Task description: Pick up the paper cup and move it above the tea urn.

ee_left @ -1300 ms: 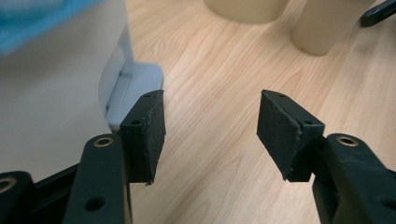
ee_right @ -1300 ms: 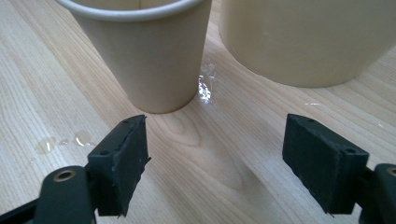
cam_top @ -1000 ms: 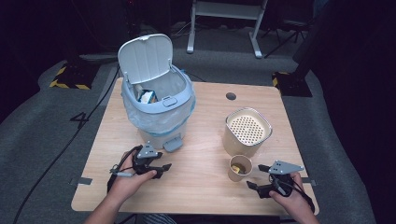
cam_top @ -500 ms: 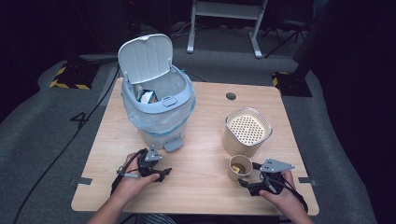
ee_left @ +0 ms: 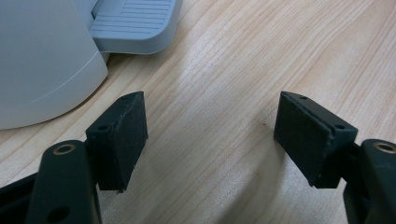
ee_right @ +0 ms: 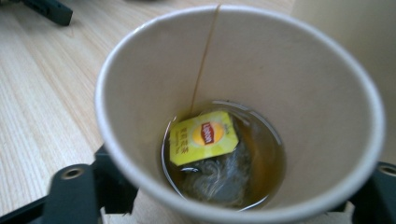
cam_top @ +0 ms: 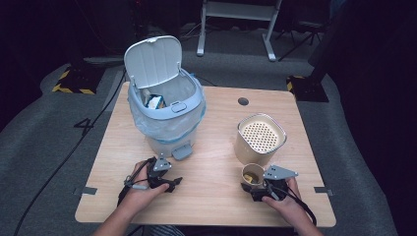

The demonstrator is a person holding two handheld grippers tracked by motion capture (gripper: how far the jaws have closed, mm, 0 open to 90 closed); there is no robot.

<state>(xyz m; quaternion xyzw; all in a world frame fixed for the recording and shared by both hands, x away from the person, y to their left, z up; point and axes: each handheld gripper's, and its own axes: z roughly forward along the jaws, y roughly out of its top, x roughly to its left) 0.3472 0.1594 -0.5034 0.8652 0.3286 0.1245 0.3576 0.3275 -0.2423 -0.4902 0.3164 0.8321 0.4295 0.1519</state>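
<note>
Now the right claw [cam_top: 257, 189] straddles the paper cup [cam_top: 252, 174]; left claw [ee_left: 210, 135] gapes wide, empty.

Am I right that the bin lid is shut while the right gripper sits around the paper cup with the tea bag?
Not quite: the bin lid stands open, as the high view shows. The right gripper does sit around the paper cup holding the tea bag.

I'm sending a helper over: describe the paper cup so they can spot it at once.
Start at the wooden table and go to its near right corner, just in front of the tan canister with a perforated top. The paper cup is the small open one between the right gripper jaws, with tea and a yellow-tagged teabag inside.
</note>
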